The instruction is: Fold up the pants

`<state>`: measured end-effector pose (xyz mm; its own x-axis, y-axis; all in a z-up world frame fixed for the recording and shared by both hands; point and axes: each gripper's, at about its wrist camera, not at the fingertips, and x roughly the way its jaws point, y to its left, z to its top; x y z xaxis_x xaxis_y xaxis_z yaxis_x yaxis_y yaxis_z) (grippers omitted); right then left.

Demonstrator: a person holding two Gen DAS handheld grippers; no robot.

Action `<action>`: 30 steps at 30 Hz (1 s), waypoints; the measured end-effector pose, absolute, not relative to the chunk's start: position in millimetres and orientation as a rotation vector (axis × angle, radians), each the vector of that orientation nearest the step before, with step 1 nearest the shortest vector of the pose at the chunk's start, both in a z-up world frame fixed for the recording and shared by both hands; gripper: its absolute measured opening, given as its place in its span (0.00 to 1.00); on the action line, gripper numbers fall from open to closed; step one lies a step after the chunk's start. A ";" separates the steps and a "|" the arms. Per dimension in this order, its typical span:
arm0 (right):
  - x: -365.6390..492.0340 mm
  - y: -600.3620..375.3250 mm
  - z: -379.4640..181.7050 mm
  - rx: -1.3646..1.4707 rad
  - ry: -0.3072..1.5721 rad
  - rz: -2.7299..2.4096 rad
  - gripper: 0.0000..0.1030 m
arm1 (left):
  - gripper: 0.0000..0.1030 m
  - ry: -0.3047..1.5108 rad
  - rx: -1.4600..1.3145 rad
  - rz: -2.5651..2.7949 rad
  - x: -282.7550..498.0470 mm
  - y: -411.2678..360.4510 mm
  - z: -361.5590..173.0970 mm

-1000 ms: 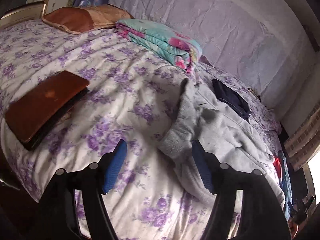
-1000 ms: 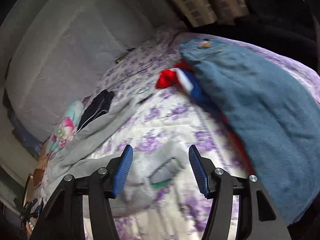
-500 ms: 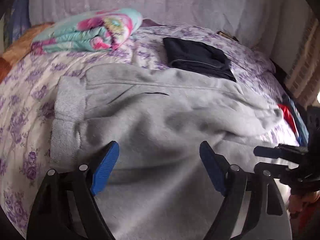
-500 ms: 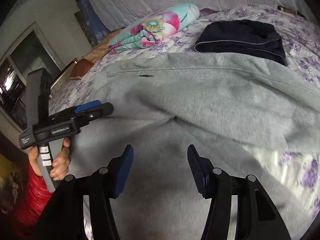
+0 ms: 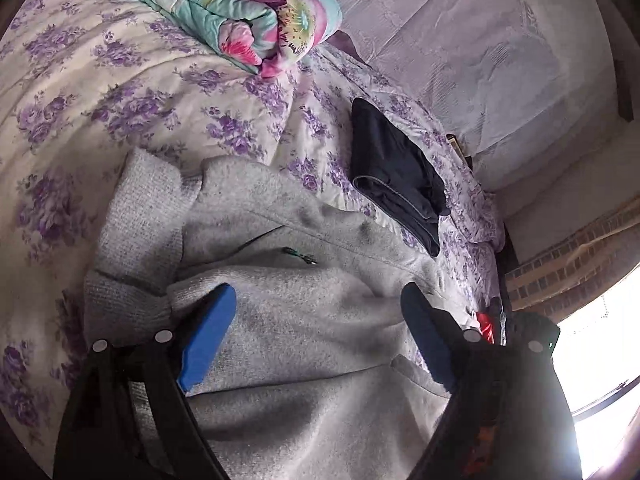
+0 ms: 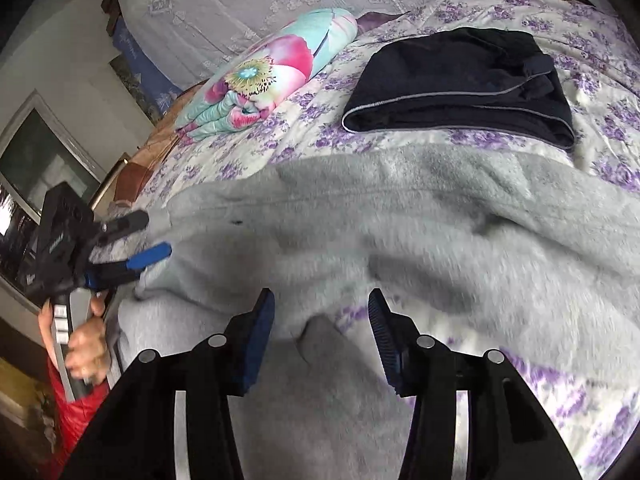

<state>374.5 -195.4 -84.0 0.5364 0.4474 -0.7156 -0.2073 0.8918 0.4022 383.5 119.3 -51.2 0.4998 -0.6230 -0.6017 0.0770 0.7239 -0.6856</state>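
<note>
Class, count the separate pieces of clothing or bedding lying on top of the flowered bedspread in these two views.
3: grey pants spread nearest the cameras, a folded dark garment beyond them, and a folded flowered quilt near the headboard. A red item at the bed's far edge may be another.

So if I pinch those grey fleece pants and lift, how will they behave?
The grey fleece pants already lie rumpled in soft folds, so they will probably sag and drape, not hold shape. The thick fuzzy nap suggests they are bulky but grippy, unlikely to slip.
</note>
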 end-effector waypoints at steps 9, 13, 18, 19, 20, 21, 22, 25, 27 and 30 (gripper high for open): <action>406.4 -199.3 -123.4 0.511 1.023 0.449 0.54 | 0.80 0.897 -0.609 -0.472 365.5 125.0 -42.6; 408.7 -196.1 -125.5 0.538 1.000 0.474 0.17 | 0.84 0.822 -0.519 -0.394 357.2 133.0 -18.2; 360.8 -184.6 -115.0 0.412 0.992 0.537 0.12 | 0.85 0.853 -0.470 -0.343 381.1 128.6 -12.3; 351.3 -184.2 -115.2 0.403 1.015 0.543 0.12 | 0.85 0.875 -0.455 -0.343 387.6 124.0 -16.1; 343.7 -183.4 -116.8 0.393 1.043 0.549 0.10 | 0.85 0.915 -0.422 -0.344 396.5 115.9 -22.9; 339.6 -181.7 -119.7 0.370 1.072 0.548 0.06 | 0.85 0.956 -0.387 -0.342 404.9 108.6 -30.8; 337.2 -180.9 -122.7 0.340 1.092 0.535 0.00 | 0.85 0.994 -0.352 -0.325 413.2 101.3 -40.7; 338.1 -184.7 -118.6 0.328 1.124 0.548 0.00 | 0.85 1.057 -0.223 -0.213 431.9 84.8 -67.8; 334.9 -193.6 -104.0 0.361 1.106 0.540 0.06 | 0.85 1.032 -0.150 -0.170 430.0 76.7 -64.9; 329.1 -205.1 -70.2 0.293 0.956 0.524 0.06 | 0.70 0.999 -0.158 -0.102 432.0 84.0 -61.5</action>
